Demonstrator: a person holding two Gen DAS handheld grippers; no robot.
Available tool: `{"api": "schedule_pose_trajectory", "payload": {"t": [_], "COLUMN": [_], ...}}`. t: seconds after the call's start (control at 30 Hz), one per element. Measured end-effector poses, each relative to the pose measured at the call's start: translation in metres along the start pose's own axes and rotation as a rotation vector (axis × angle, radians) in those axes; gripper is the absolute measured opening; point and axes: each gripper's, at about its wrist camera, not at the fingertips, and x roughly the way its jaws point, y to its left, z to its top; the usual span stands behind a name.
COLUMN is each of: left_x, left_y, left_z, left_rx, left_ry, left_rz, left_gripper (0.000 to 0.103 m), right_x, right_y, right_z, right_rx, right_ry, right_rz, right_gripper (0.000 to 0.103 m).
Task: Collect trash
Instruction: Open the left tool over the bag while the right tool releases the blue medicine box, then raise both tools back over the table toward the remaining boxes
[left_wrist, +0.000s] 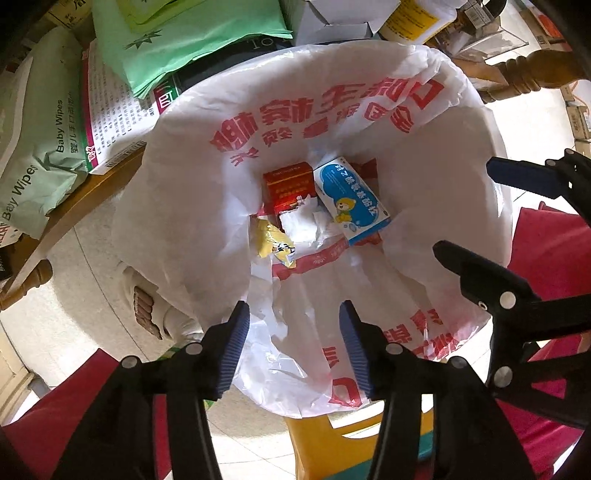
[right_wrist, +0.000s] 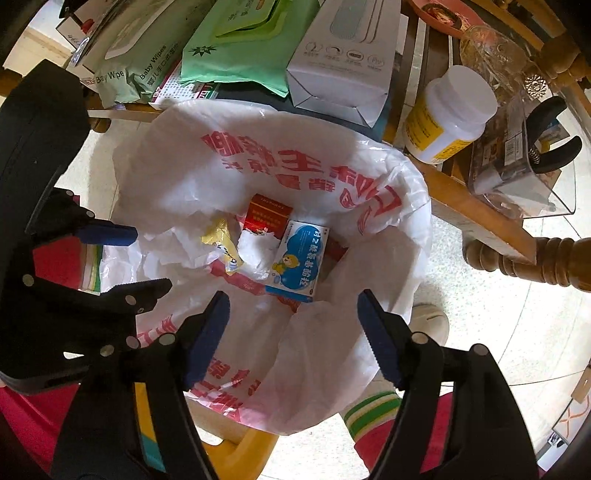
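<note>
Two grippers hang over a white plastic bag (left_wrist: 436, 122) printed with red characters, both pointing down into its open mouth. In the left wrist view, the left gripper (left_wrist: 293, 345) sits at 6 o'clock with its blue-padded jaws parted to a moderate gap; nothing lies between the pads, only the crumpled bag wall showing beneath them. The right gripper (right_wrist: 291, 338), in its own view, also stands at 6 o'clock, its jaws spread wider than the left's, and empty too, clear of the bag lining. From the left camera the right gripper appears at 3 o'clock, above the bag's rim.

Down at the bottom of the bag lies the collected trash: a red box (left_wrist: 290, 186) at about 12 o'clock of the heap, a blue and white box (left_wrist: 351, 201) with a cartoon bear just beside it toward 2 o'clock, a crumpled white tissue (left_wrist: 301, 225) between and below them, and a yellow wrapper (left_wrist: 275, 242) at 8 o'clock. All four sit close together, touching or nearly so, well apart from either set of pads.
</note>
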Motion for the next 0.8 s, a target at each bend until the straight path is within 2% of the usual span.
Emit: {"api": "schedule_pose_trajectory", "payload": {"t": [0.3, 0.57, 0.8], "left_x": [-0.004, -0.017, -0.045], "left_y": [0.002, 0.001, 0.000], "left_z": [-0.006, -0.017, -0.038], "left_rx": [-0.005, -0.004, -0.011], "left_ry": [-0.024, -0.061, -0.121], "left_rz": [0.022, 0.055, 0.074], "left_gripper": [0.051, 0.057, 0.057], "right_x": [-0.007, -0.023, -0.048], "right_y": [0.003, 0.009, 0.020], "right_z": [0.001, -0.004, -0.015], "right_rx": [0.006, 0.010, 0.002], "right_ry": [-0.021, -0.071, -0.130], "right_rz": [-0.014, -0.017, -0.001], "right_gripper": [0.070, 0.070, 0.072]}}
